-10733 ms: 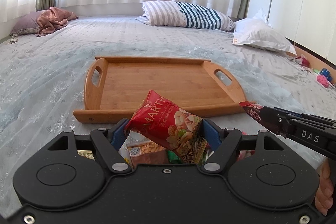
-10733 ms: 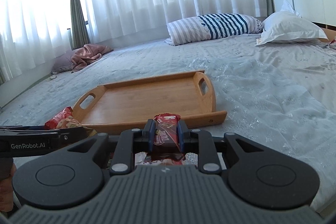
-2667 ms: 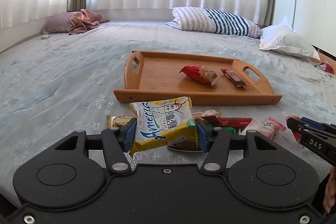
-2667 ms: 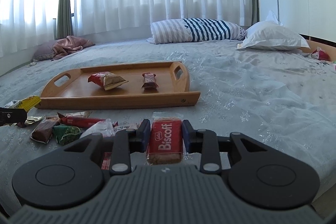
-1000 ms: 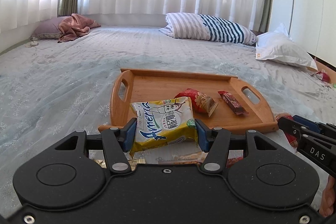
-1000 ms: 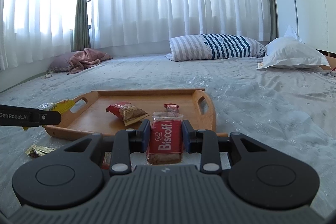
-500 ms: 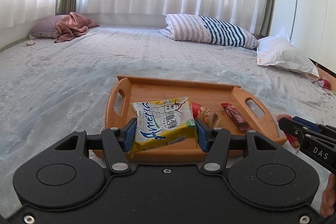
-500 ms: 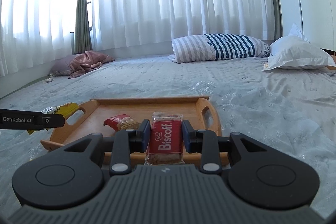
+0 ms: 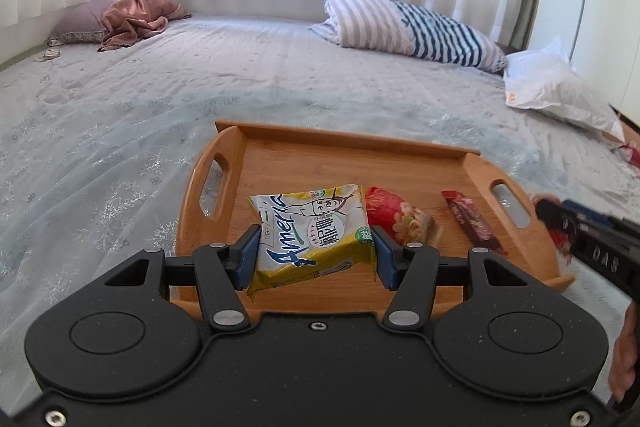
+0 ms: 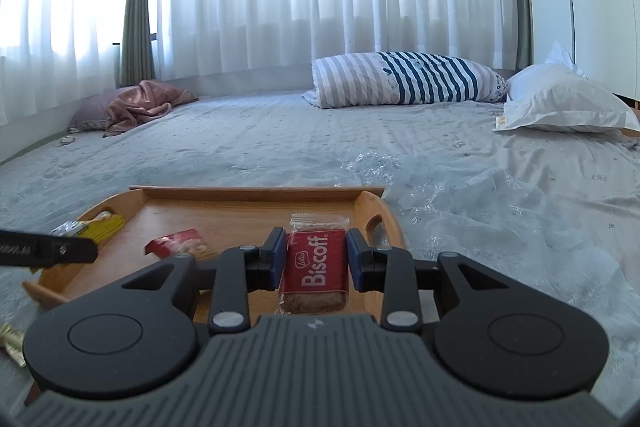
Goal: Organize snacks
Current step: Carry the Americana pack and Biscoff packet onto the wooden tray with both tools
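Our left tool (image 9: 314, 253) is clenched on the yellow snack packet (image 9: 312, 235), its blue pads (image 9: 246, 257) pressing the packet's two sides, and we hold it above the near part of the wooden tray (image 9: 224, 163). From the left wrist view we see the tray lying on the bed (image 9: 120, 115), with a red snack bag (image 9: 394, 215) on its floor just right of the held packet and a dark red bar (image 9: 472, 223) further right, near the right handle. At the right edge of that view our right tool (image 9: 560, 223) reaches in over the tray's right end, blurred, so we cannot make out there what it carries. A striped pillow (image 9: 408, 27) and a white pillow (image 9: 556, 95) lie at the far side of the bed. From the right wrist view, our right tool (image 10: 316, 261) is clenched on a red Biscoff biscuit pack (image 10: 314, 267), held upright between its pads over the tray's near rim (image 10: 240, 193). The left tool (image 10: 52, 247) enters from the left with the yellow packet (image 10: 100, 225) over the tray's left end, and the red snack bag (image 10: 180, 243) lies on the tray between the two tools.
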Demonstrator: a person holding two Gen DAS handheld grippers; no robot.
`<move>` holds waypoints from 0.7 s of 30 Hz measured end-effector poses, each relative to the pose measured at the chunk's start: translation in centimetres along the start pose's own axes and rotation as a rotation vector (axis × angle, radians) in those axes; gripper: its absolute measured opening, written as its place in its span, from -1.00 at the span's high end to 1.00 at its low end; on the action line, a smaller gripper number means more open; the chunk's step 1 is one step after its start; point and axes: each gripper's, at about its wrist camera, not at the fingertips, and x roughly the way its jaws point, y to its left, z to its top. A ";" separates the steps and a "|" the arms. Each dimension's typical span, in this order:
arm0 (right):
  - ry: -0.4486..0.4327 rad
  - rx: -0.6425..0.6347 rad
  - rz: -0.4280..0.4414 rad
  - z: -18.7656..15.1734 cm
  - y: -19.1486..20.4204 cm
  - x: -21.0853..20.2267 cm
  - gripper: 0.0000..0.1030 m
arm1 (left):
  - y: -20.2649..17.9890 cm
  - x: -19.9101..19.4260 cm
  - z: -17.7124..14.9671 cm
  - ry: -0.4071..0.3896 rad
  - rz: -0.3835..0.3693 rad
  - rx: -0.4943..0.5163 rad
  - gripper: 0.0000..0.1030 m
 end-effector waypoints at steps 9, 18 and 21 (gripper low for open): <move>0.096 0.022 0.012 1.2 -1.2 5.0 0.28 | -1.1 3.8 0.3 0.049 0.060 0.034 -0.06; 0.155 -0.011 -0.009 0.8 -0.9 7.9 0.28 | -1.8 6.0 0.0 0.066 0.097 0.064 -0.06; 0.167 -0.004 -0.007 0.5 -0.7 8.3 0.28 | -2.0 6.3 0.0 0.067 0.092 0.062 -0.06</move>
